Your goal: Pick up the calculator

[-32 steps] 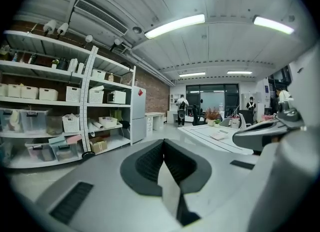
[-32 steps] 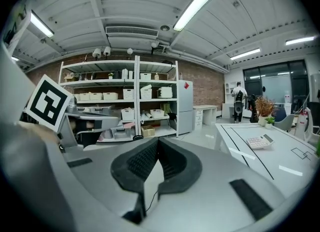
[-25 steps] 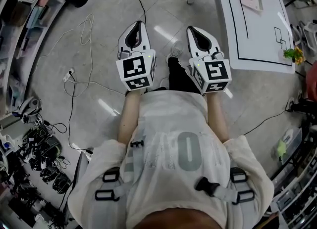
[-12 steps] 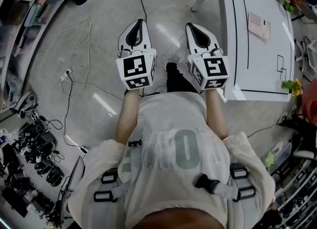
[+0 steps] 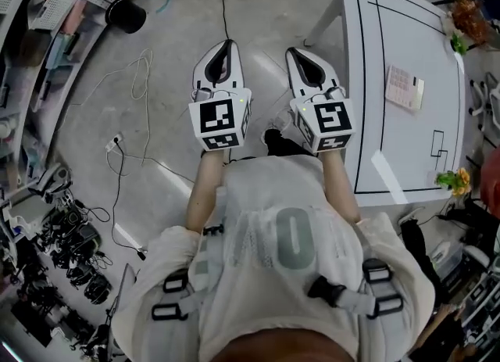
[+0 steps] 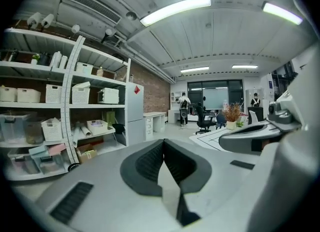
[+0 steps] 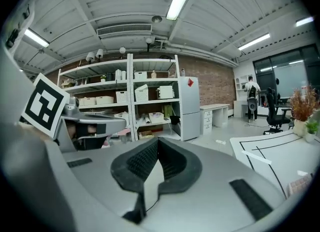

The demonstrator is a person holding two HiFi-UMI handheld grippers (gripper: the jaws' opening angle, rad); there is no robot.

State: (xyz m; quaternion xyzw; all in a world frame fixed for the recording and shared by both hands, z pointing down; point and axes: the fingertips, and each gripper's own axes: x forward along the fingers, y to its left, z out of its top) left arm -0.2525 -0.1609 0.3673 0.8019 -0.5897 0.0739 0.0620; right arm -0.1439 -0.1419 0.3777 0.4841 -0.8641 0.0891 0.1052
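A pinkish-white calculator [image 5: 405,87] lies flat on the white table [image 5: 406,32] at the right of the head view. My left gripper [image 5: 226,44] and right gripper [image 5: 294,52] are held side by side over the grey floor, well left of the table, both pointing away from my body. Both are shut with nothing between their jaws. In the left gripper view the jaw tips [image 6: 163,141] meet. The right gripper view shows its jaw tips [image 7: 158,140] meeting too, with the table [image 7: 280,156] at the lower right. The calculator is far from both.
Black tape lines mark the table top. A potted plant [image 5: 451,181] stands at the table's near corner, another plant [image 5: 469,20] at its far side. Cables [image 5: 129,94] trail over the floor at left. Shelving with boxes [image 7: 150,100] and a white fridge [image 7: 190,106] stand ahead.
Over the three head views the table has swung from the upper right down the right side. The calculator now lies level with the grippers. Both grippers stayed shut, side by side.
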